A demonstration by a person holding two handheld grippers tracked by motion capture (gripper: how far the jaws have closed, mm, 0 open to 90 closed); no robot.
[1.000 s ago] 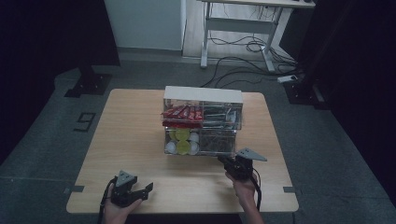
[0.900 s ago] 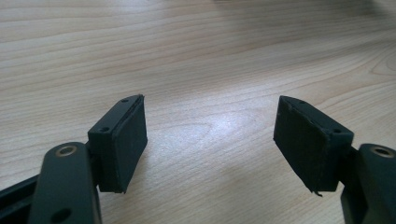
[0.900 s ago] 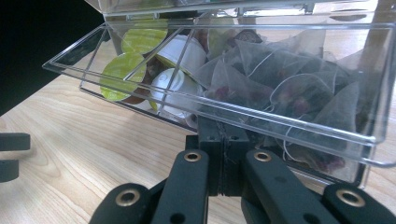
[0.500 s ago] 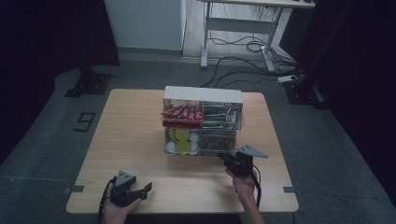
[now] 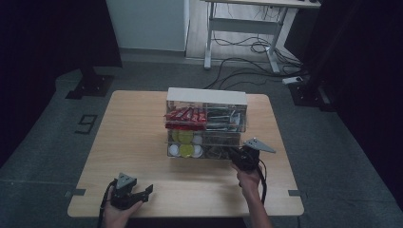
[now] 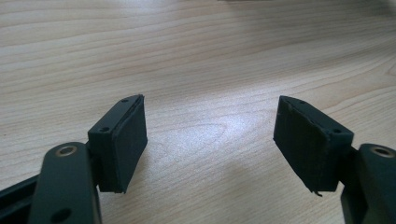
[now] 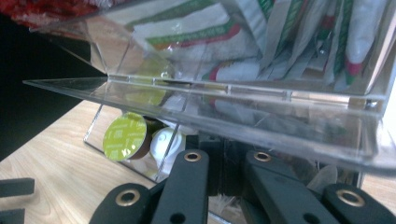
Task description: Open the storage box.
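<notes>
A clear acrylic organiser (image 5: 206, 97) stands at the middle of the wooden table (image 5: 133, 123). Its upper level holds red packets (image 5: 185, 115) and sachets (image 5: 223, 118); green and white capsules (image 5: 185, 138) lie below. My right gripper (image 5: 234, 155) is shut, its tips at the lower right compartment. In the right gripper view its jaws (image 7: 225, 158) lie together under a clear shelf edge (image 7: 233, 93), beside a green capsule (image 7: 123, 136); their tips are hidden, so whether they grip anything stays unseen. My left gripper (image 5: 146, 194) rests open near the front left edge, with bare wood between its pads (image 6: 123, 140).
The table's front edge runs just below both hands. A desk frame (image 5: 247, 28) and floor cables (image 5: 242, 52) sit beyond the far edge. Dark stands flank the table on both sides.
My right gripper has lifted a little and edged toward the organiser's lower right compartment. The left gripper has stayed put.
</notes>
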